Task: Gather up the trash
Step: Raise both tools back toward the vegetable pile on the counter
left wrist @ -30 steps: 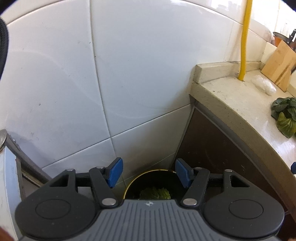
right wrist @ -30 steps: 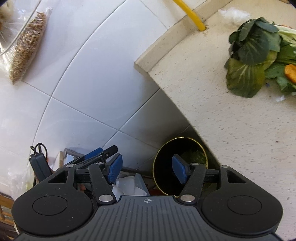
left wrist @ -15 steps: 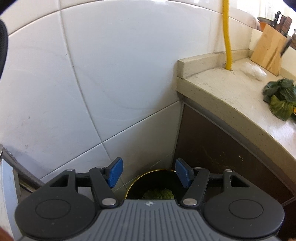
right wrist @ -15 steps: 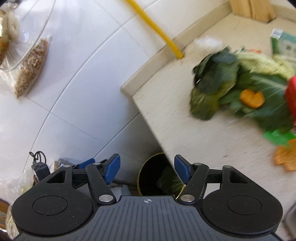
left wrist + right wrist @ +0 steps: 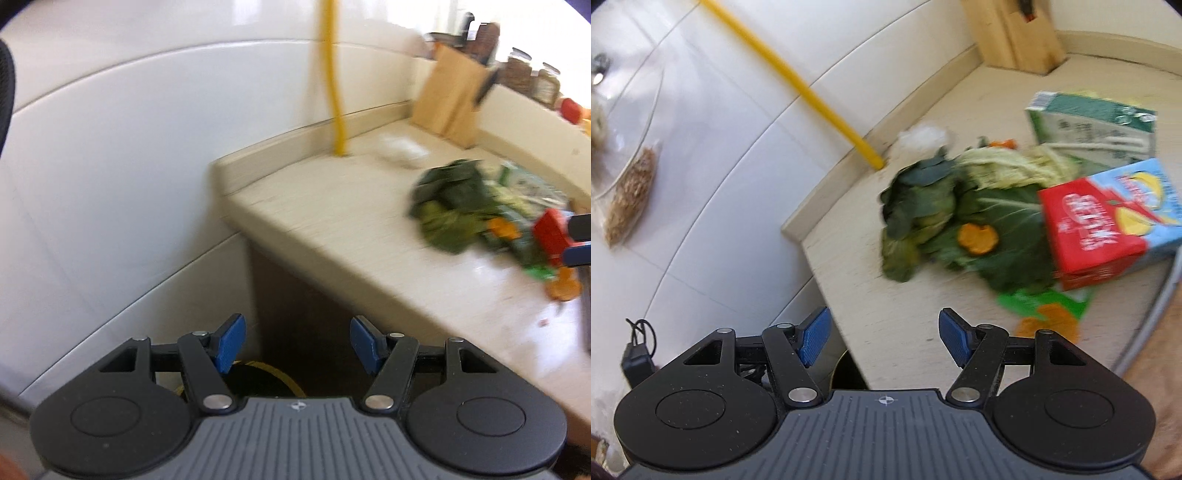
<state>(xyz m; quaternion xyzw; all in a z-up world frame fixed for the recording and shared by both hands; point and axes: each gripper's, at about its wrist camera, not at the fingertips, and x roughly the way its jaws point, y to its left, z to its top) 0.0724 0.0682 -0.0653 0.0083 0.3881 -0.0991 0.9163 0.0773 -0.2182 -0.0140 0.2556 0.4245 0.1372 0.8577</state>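
Both grippers were empty w/ jaws spread wide: left gripper hung over the gap beside the counter, right gripper sat over the counter's edge, aimed toward the trash pile. Probably spread that way ready to pick up the next piece.

Trash lay heaped on the counter, mid-to-far side: dark leafy scraps, an orange peel resting on them, a red-and-blue carton touching the leaves, a green-and-white carton behind, and a green wrapper nearer the gripper. Bin, yellow-rimmed, stood on the floor below the counter's end, by the tiled wall; handy for dropping stuff straight down.

Counter was pale stone w/ a low lip at the wall. A yellow pipe ran down to it; a wooden knife block stood in the far corner. Both views were motion-blurred.
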